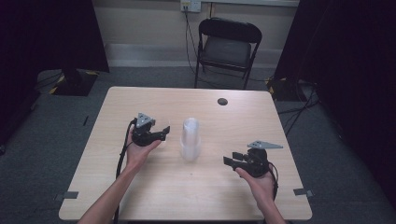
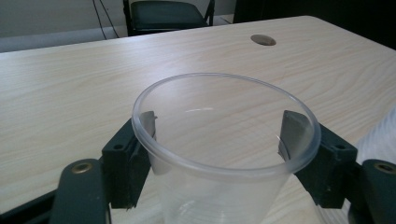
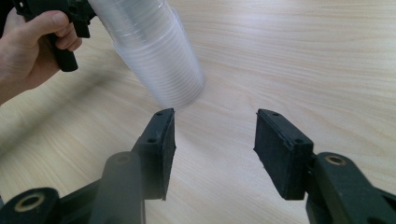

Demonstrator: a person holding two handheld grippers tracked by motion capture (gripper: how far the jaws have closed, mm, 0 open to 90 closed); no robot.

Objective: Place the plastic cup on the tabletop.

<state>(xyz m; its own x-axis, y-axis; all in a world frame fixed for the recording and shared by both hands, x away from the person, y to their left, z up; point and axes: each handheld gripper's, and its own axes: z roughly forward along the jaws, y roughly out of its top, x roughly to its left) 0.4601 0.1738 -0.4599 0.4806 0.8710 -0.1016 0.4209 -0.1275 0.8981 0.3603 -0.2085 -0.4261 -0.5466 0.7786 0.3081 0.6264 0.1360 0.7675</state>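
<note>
Clear plastic cup [image 2: 224,154] sits between your left fingers [image 2: 292,135], at three and nine o'clock; squeeze gently, it's bendy. Right fingers [image 3: 280,149] are open, empty.

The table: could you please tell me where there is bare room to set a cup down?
The table is bare along the near edge between the forearms, and across the far half up to the round hole. The middle is crowded: the cup stack sits between the left gripper with its single cup and the right gripper.
</note>
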